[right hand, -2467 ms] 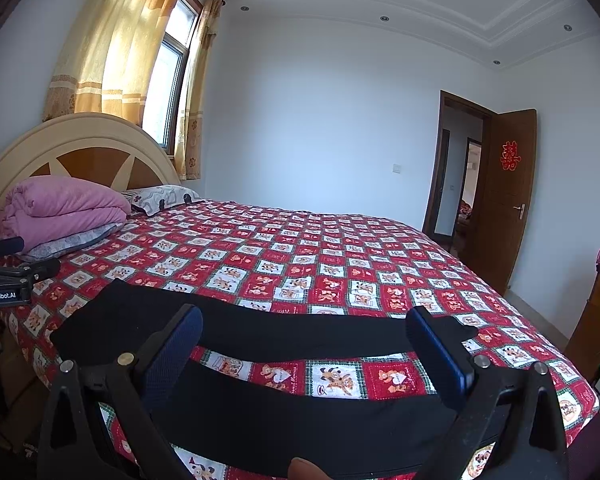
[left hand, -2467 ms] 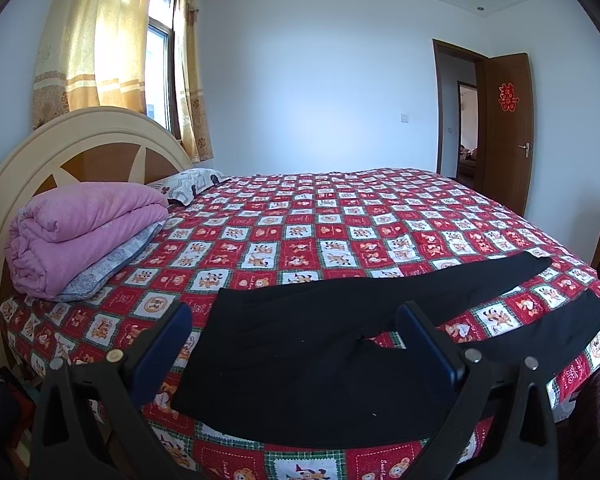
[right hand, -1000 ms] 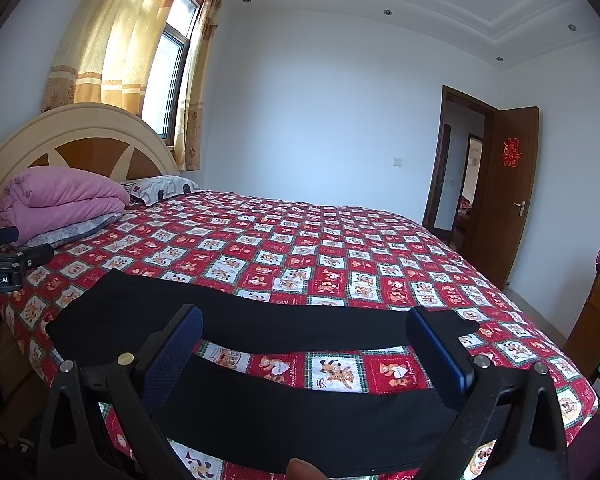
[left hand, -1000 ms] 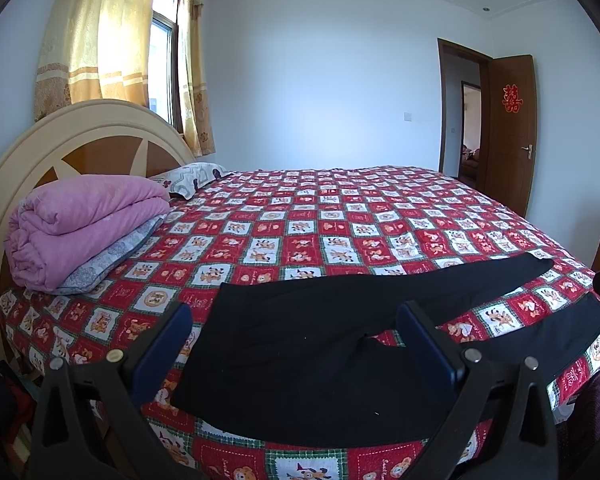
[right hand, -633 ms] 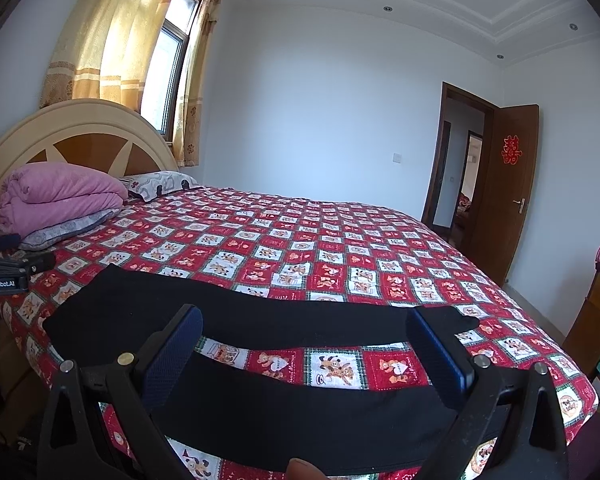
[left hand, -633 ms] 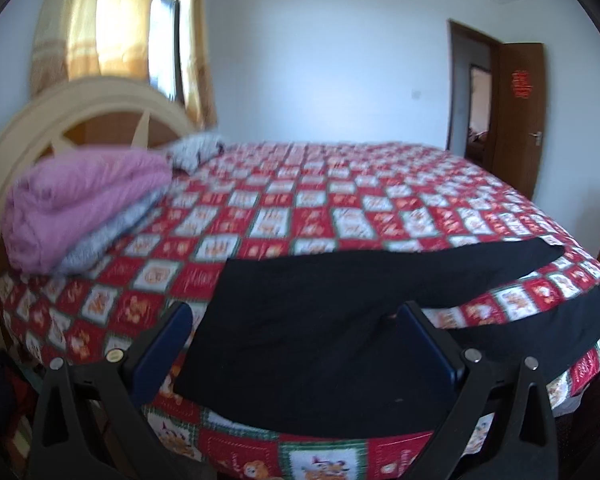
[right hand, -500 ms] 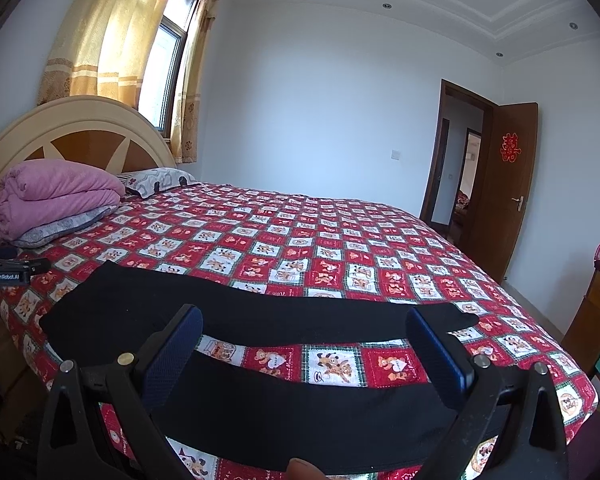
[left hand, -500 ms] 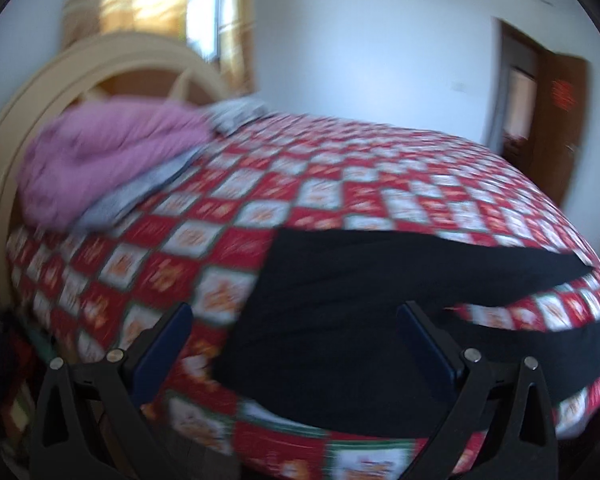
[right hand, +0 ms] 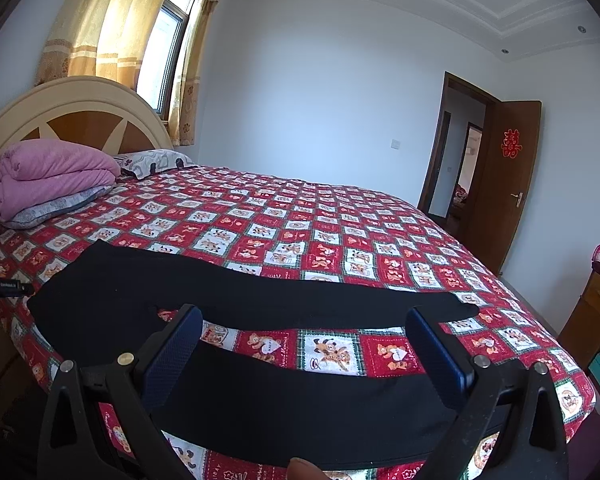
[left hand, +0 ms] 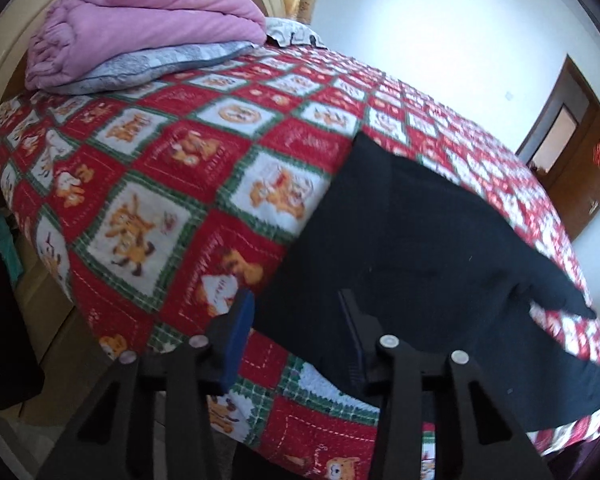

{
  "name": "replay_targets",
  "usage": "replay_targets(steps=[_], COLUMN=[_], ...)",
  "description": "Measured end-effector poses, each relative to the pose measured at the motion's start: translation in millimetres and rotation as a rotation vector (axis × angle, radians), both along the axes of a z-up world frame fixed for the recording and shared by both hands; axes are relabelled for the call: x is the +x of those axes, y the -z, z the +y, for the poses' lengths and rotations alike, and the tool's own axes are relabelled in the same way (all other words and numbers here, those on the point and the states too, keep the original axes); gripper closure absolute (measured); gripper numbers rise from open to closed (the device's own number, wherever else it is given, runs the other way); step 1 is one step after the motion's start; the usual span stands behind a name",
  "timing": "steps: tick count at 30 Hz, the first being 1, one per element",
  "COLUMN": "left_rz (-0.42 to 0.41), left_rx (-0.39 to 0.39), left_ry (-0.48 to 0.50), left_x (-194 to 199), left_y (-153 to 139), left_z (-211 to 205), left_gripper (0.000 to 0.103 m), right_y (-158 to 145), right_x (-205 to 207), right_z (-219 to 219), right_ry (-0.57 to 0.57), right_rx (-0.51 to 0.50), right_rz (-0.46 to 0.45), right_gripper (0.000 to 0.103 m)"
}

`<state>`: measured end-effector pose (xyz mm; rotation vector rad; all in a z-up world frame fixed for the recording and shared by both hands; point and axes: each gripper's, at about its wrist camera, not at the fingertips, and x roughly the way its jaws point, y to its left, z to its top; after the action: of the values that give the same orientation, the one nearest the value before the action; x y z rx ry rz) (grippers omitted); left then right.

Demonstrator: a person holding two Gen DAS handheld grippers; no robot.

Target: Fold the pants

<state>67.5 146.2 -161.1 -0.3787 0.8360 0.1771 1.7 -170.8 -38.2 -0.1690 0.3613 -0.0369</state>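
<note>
Black pants (right hand: 228, 300) lie flat on the red patterned bedspread (right hand: 300, 224), waist at the left, two legs spread apart toward the right. In the left wrist view the pants (left hand: 420, 248) fill the right half. My left gripper (left hand: 296, 332) is low at the near waist corner by the bed's edge, jaws partly closed with nothing between them. My right gripper (right hand: 304, 344) is wide open and empty, above the near leg.
A folded pink quilt (right hand: 48, 172) on a grey pillow (right hand: 60, 204) sits by the headboard (right hand: 72, 112). An open brown door (right hand: 504, 176) is at the right. A wooden cabinet (right hand: 596, 312) stands at the far right.
My left gripper has swung down and left to the waist corner, and its jaws have narrowed. My right gripper has barely moved and stays open.
</note>
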Motion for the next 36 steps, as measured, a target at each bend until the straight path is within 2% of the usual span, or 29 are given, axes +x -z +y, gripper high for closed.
replay_targets(steps=[4,9,10,12,14,19,22,26,28,31,32,33,34,35,36], left_rz=[-0.002,-0.042,-0.049,-0.061,-0.087,-0.134,-0.121,-0.114,-0.110,-0.125,-0.117,-0.100,-0.084,-0.098,-0.122], left_rx=[-0.016,0.055,0.050,0.024,-0.020,-0.024,0.016,0.002,0.037,0.010,0.009,0.013,0.014,-0.007,-0.052], left_ry=[0.024,0.059,0.057,0.050,0.040,-0.001,-0.029,-0.039,-0.068,-0.073,-0.088,-0.116,-0.165,-0.178,-0.159], left_x=[2,3,2,1,-2,-8,-9,-11,-13,-14,-14,-14,-17,-20,-23], left_y=[15,22,22,21,19,10,15,26,27,29,30,32,36,40,44], left_z=[-1,-9,-7,-1,5,5,5,6,5,7,8,10,15,18,20], left_gripper=[0.065,0.069,0.072,0.091,0.096,0.097,0.098,0.097,0.091,0.077,0.051,0.015,0.003,0.001,0.006], right_y=[7,21,24,29,32,33,36,47,51,51,51,52,53,55,56], right_x=[5,12,14,16,19,19,20,22,24,26,26,26,27,27,28], right_z=[-1,1,2,3,2,-7,-18,-42,-52,-62,-62,-61,-60,-57,-56], right_ry=[0.001,-0.013,-0.023,-0.040,-0.054,-0.068,-0.050,-0.008,0.022,0.049,0.047,0.046,0.045,0.043,0.041], right_rx=[0.001,-0.005,-0.004,0.005,0.024,0.073,0.096,0.144,0.161,0.199,0.206,0.204,0.198,0.184,0.176], right_rz=[0.018,0.061,0.078,0.096,0.124,0.149,0.159,0.209,0.228,0.228,0.230,0.235,0.237,0.241,0.244], right_gripper=[0.001,0.001,0.001,0.001,0.001,0.001,0.001,0.001,0.001,0.001,0.001,0.001,0.001,0.001,0.001])
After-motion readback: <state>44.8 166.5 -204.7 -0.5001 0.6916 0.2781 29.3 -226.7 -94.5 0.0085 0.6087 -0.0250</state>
